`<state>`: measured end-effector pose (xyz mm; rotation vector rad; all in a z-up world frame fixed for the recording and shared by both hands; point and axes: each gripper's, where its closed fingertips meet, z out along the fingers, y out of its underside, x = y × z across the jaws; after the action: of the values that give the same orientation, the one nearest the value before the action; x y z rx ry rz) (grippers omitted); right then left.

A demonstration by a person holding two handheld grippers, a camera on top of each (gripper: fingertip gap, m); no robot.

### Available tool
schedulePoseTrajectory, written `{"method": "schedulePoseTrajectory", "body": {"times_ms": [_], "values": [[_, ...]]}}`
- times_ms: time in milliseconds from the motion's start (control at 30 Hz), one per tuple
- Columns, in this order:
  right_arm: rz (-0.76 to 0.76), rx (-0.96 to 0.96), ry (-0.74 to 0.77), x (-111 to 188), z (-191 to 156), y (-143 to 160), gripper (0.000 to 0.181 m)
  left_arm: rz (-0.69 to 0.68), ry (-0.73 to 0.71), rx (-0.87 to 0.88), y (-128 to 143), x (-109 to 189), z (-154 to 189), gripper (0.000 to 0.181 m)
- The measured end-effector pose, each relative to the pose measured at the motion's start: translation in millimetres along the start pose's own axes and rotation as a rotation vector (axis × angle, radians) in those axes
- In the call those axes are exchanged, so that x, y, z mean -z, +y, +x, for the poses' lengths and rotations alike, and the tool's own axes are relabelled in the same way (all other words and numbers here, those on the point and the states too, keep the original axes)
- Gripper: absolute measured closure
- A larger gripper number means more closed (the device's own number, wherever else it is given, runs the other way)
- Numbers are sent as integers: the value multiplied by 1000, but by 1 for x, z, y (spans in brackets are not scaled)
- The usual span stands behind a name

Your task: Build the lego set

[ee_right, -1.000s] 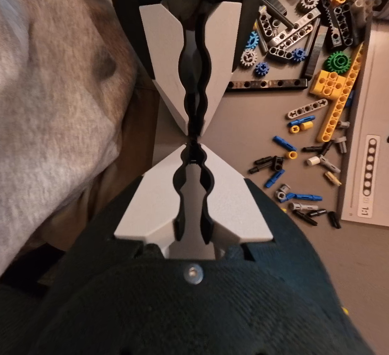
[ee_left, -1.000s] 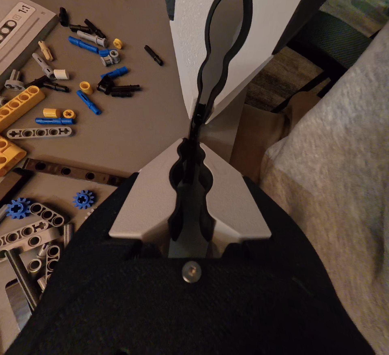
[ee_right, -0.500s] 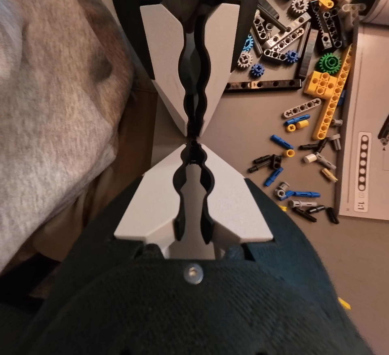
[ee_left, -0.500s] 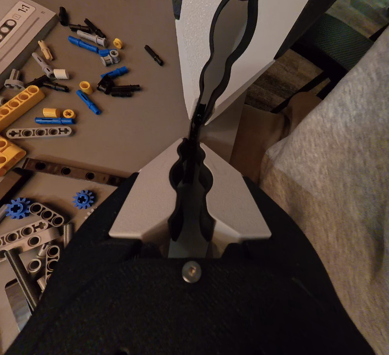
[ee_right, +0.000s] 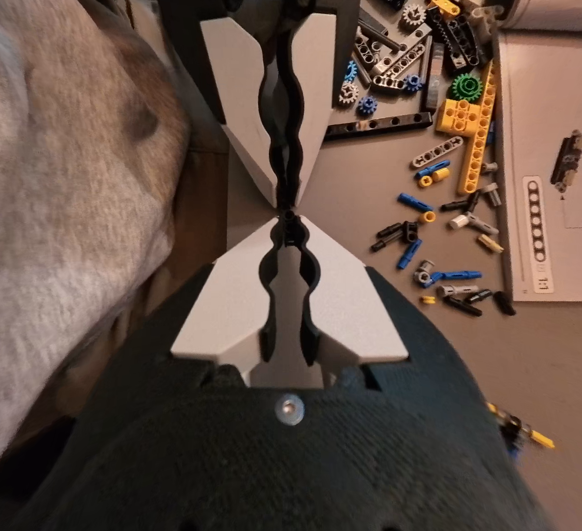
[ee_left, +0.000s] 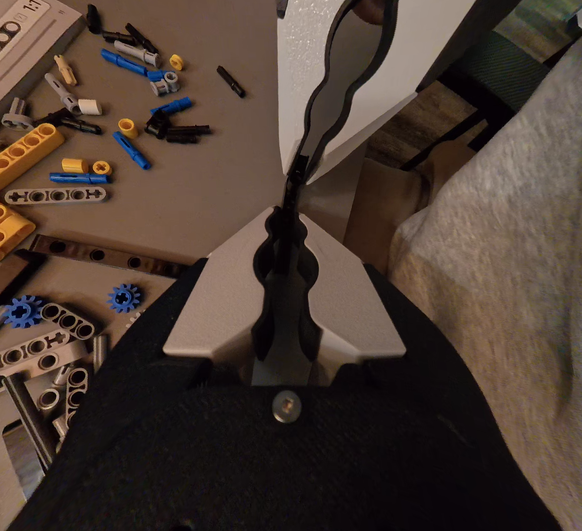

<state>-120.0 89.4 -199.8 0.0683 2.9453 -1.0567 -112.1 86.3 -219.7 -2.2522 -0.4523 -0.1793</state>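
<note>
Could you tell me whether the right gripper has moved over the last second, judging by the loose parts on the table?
Yes. In its own view the green gear and the other parts slid left and up, so the right gripper shifted towards the booklet.

A person's grey sweatshirt filled the right of the left wrist view & the left of the right wrist view. Tan trousers showed beside it. Dark chair frame w/ green mesh stood behind, over wood-look floor.
</note>
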Motion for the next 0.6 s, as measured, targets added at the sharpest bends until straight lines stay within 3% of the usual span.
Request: {"method": "schedulePoseTrajectory", "body": {"times_ms": [233,600], "values": [[2,-20,6,11,5,2,176,0,-6,-6,0,0,0,171],[-5,30,-32,3,-2,2,176,0,-6,-7,0,0,0,171]]}}
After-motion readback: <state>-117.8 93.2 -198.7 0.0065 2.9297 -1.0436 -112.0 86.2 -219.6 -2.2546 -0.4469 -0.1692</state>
